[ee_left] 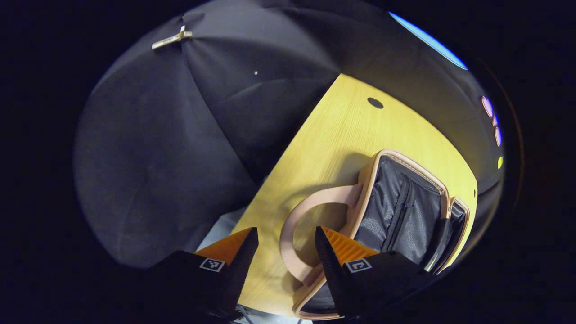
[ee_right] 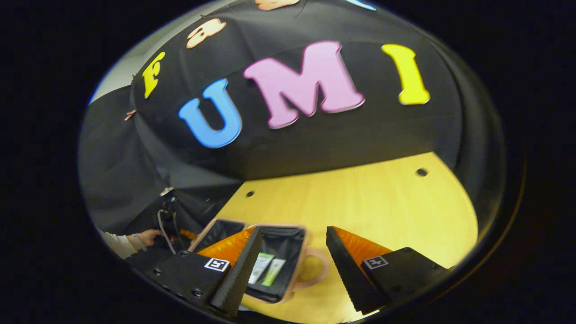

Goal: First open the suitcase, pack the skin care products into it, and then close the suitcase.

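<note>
free: bare table (ee_right: 360, 202) right of suitcase (ee_right: 274, 261) | obstacle: raised handle (ee_left: 297, 225)

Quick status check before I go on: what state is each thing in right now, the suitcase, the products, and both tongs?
Suitcase: open, lying flat on the wooden table, lining exposed.
Suitcase handle: lying on the table, between the fingers of the left tongs, not gripped.
Two skin care tubes: lying side by side inside the suitcase.
Left tongs: open, empty.
Right tongs: open, empty, above the suitcase.
</note>
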Demonstrator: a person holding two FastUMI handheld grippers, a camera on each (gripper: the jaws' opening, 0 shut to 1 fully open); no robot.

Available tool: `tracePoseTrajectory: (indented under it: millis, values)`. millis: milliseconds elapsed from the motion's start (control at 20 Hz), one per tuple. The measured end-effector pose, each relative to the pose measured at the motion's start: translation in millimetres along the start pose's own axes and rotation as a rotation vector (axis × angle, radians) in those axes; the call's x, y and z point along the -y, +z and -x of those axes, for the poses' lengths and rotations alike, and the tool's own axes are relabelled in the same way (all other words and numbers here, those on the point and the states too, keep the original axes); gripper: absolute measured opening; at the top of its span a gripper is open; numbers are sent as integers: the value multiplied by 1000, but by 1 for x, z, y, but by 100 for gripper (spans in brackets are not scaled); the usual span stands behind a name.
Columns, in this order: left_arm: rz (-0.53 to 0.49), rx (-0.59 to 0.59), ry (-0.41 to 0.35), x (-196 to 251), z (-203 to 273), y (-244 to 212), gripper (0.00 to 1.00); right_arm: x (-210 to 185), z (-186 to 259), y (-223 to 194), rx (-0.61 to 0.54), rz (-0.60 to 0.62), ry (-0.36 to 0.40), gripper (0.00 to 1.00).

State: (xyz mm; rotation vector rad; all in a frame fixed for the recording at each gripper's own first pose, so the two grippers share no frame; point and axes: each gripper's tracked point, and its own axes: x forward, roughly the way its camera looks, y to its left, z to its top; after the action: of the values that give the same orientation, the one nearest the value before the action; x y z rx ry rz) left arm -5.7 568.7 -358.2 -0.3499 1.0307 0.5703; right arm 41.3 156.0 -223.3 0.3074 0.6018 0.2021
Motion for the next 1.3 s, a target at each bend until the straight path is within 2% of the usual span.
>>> tracePoseTrajectory:
  millis: [100,200,250,300,400,450,650,700,800,1000,1100,1200,1300]
  values:
    - [-1,-18,29,-5,-13,1,81,51,15,16,22,21,-122,92]
    - [-22,-49,-4,1,-23,-2,78,76,30,33,58,2,-177,92]
    - [-35,-62,-15,3,-27,-3,67,81,39,40,75,-17,-189,92]
    - [-56,-75,22,-3,-31,-5,53,84,44,45,91,-36,-198,92]
    - [-103,-69,17,1,-33,-2,24,86,52,58,124,-57,-203,92]
    - [-123,-64,6,1,-30,0,19,85,55,64,137,-56,-200,92]
    - [-147,8,-31,14,-1,12,18,73,66,94,207,21,-179,92]
    - [-169,29,-35,20,13,15,13,70,66,102,228,41,-170,92]
    - [-213,90,-16,26,41,26,10,64,64,115,262,67,-145,92]
    - [-331,223,-27,65,121,45,9,61,59,142,331,111,-107,91]
    - [-376,294,-64,95,164,49,9,66,60,152,354,139,-97,92]
    - [-378,356,-114,128,209,54,9,73,65,159,366,138,-79,92]
    - [-350,417,-210,177,246,48,9,80,76,160,362,137,-51,92]
